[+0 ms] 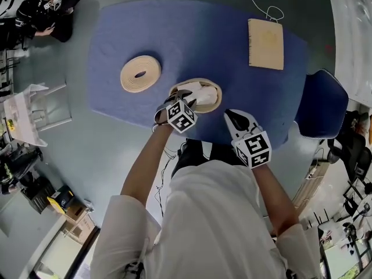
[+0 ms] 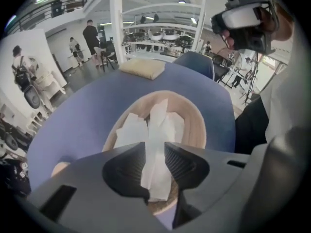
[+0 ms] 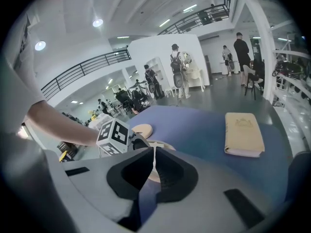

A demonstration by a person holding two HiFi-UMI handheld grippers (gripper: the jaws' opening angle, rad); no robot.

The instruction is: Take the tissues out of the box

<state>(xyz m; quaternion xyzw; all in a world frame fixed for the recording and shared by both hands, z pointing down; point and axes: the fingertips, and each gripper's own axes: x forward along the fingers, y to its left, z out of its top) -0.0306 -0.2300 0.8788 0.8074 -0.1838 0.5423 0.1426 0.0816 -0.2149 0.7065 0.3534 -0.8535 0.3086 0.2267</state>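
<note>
Two grippers: left fingers (image 2: 124, 171) apart around one tissue strip (image 2: 156, 130) in one box (image 2: 195, 123), right fingers (image 3: 171, 173) together.

Bright even indoor light, soft shadows, fisheye distortion, dark corners

Box (image 1: 217, 100) sitting on the table (image 1: 197, 34), low centre of the frame, tissues (image 1: 203, 92) lying in it. Round disc (image 1: 140, 73) lying left of it; flat book (image 1: 265, 43) resting upper right. Left claw (image 1: 179, 99) hanging over the box's left rim, right claw (image 1: 236, 120) just right of the box.
</note>
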